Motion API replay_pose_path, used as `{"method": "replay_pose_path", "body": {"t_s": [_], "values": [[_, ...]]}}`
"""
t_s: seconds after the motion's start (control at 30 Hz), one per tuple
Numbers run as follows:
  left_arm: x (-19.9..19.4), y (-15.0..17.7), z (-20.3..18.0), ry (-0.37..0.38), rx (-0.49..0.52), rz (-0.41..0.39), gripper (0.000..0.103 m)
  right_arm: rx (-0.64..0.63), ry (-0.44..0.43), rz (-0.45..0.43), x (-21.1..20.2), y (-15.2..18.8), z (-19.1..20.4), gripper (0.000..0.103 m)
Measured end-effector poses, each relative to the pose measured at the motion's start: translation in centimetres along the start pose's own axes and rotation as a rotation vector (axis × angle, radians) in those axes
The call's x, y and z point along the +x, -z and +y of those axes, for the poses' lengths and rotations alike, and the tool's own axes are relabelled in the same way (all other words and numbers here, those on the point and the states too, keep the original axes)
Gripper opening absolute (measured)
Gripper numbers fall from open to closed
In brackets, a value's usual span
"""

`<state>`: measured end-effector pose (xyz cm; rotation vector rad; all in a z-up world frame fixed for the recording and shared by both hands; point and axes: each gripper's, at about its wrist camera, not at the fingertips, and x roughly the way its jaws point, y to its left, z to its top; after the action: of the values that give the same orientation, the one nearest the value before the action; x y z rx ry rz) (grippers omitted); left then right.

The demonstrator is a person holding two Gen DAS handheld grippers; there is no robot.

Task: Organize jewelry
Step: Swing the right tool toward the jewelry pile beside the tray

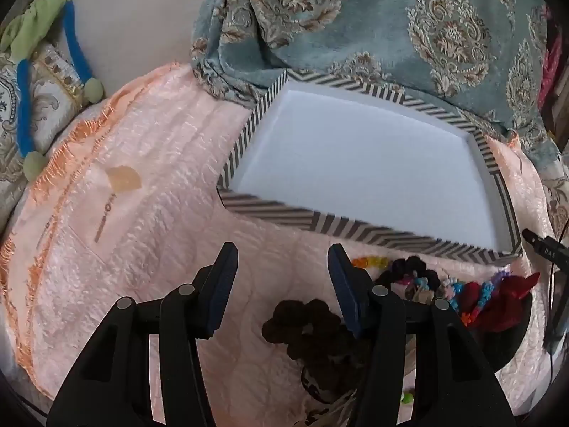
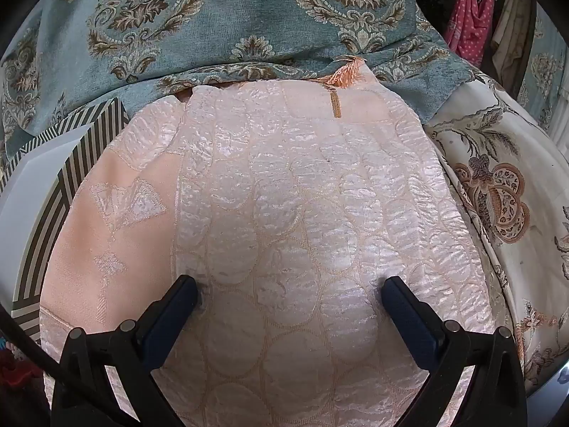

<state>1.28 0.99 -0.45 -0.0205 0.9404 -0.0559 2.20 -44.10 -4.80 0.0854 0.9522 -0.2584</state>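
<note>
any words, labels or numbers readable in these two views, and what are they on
"DAS": faint pale letters on the black device at the right edge of the left wrist view; partly cut off, so the reading is uncertain.
Woven tan mark on the pink quilted cloth in the left wrist view: too blurred to read.
Woven tan strip on the same cloth in the right wrist view: too small to tell whether it is text.
Striped box: no text shows.

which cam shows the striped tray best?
Left wrist. The striped tray sits nearly whole in view, white inside bare, all four rims visible. Right wrist catches only one corner at its left edge.
</note>
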Motion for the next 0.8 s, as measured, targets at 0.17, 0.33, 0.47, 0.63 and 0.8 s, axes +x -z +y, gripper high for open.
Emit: {"method": "replay_pose_path", "body": {"t_s": [0.17,0.33,0.47,0.63,0.8], "values": [[-0.2,0.8,0.1,0.031,-0.002,0.011,0.052,0.0,0.0,0.0,0.0,0.0,0.0,0.103],[-2.1,0.7,-0.2,0.033,0.015,-0.012,0.052,0.0,0.0,0.0,0.0,0.0,0.0,0.103],[-3.8,0.8,-0.5,0.014,0.029,-0.033,0.052,0.0,0.0,0.0,0.0,0.0,0.0,0.103],[-4.7,1.0,-0.6,-0.012,0.046,-0.037,0.052,0.0,0.0,0.0,0.0,0.0,0.0,0.103],[-4.2,1.3,0.1,-0.023,0.044,-0.035,0.052,0.0,0.0,0.0,0.0,0.0,0.0,0.103]]}}
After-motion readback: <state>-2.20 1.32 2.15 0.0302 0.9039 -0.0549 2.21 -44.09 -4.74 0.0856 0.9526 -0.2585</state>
